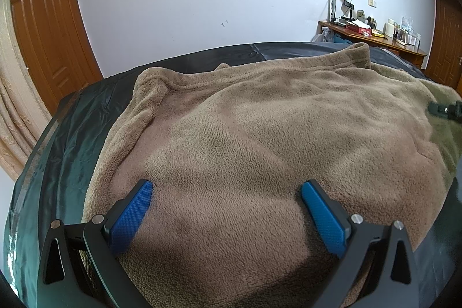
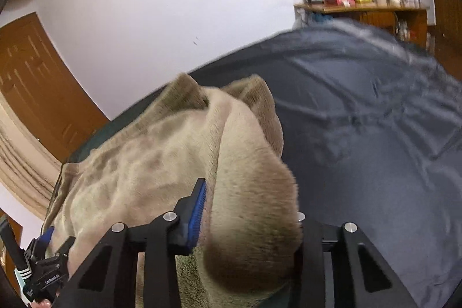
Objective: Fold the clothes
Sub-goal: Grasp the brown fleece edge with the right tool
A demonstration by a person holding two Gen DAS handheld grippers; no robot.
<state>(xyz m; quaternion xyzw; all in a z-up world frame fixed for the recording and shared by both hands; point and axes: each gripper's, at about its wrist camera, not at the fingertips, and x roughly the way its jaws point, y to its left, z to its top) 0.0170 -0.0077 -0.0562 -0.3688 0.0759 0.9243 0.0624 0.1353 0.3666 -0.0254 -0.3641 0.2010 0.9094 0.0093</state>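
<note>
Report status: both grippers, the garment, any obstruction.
Left gripper open, resting on the tan fleece garment. Right gripper shut on a bunched fold of it. Garment spread on the dark bed cover. Nothing in the way.

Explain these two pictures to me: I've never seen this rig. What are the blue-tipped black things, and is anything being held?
No robot arm here: a person carries a two-finger gripper in each hand, each with a fisheye camera looking along its fingers. The left wrist view shows the left gripper open over a brown fleece garment spread on a dark sheet; nothing is gripped. The right wrist view shows the right gripper closed on a bunched fold of the same garment. A cluttered wooden desk stands by the wall.
</note>
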